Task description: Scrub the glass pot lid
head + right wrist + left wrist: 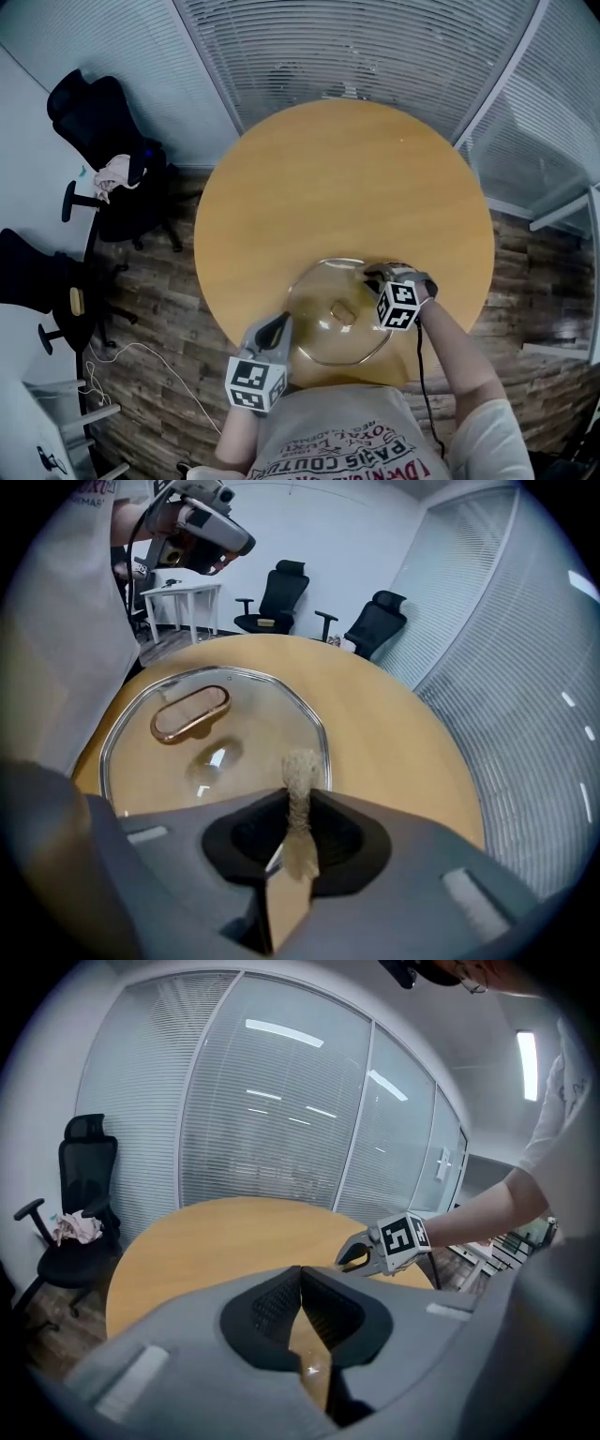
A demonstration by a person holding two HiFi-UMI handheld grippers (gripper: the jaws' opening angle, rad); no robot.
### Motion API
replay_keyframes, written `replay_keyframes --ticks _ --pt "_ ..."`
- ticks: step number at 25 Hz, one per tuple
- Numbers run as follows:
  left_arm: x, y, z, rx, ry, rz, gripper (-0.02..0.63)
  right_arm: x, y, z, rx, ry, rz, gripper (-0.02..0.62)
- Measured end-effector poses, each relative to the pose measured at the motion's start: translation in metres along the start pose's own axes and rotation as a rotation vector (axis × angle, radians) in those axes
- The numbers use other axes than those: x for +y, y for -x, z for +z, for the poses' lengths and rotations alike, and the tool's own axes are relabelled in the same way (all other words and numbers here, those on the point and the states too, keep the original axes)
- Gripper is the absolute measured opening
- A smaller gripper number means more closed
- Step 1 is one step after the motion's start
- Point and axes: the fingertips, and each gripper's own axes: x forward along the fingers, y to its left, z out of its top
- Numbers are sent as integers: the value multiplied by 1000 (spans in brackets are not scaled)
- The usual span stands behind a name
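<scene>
The glass pot lid [323, 339] lies flat on the round wooden table [337, 178], near the edge by my body. It has a metal rim and an oval copper handle [191, 712]. My right gripper [298, 803] is shut on a beige fibrous scrubber [300, 771], whose tip hangs over the lid's [225, 761] right rim. In the head view the right gripper [373, 275] sits at the lid's far right edge. My left gripper [279, 325] is shut with nothing seen between its pads and hovers at the lid's left edge. It shows raised above the table in the right gripper view [225, 547].
Black office chairs [103, 141] stand on the wood floor left of the table, and another chair [37, 281] is nearer. A glass wall with blinds [375, 47] curves behind the table. A white desk [183, 597] stands behind me. The table's far half is bare wood.
</scene>
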Motion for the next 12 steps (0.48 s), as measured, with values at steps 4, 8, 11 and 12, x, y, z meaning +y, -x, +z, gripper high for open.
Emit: replay_keyframes --ticks 4,8,11,12 --pt "-1 -6 -3 12 4 30 8 -14 -11 5 -49 57 20 64" --pt "-11 -15 0 5 7 26 8 -11 -20 10 -70 113 70 64" --pt "-21 -19 3 -8 -6 14 8 -3 -23 8 -77 139 98 64" --pt "-22 -21 4 -12 -14 10 8 -3 -23 8 -78 129 101 64"
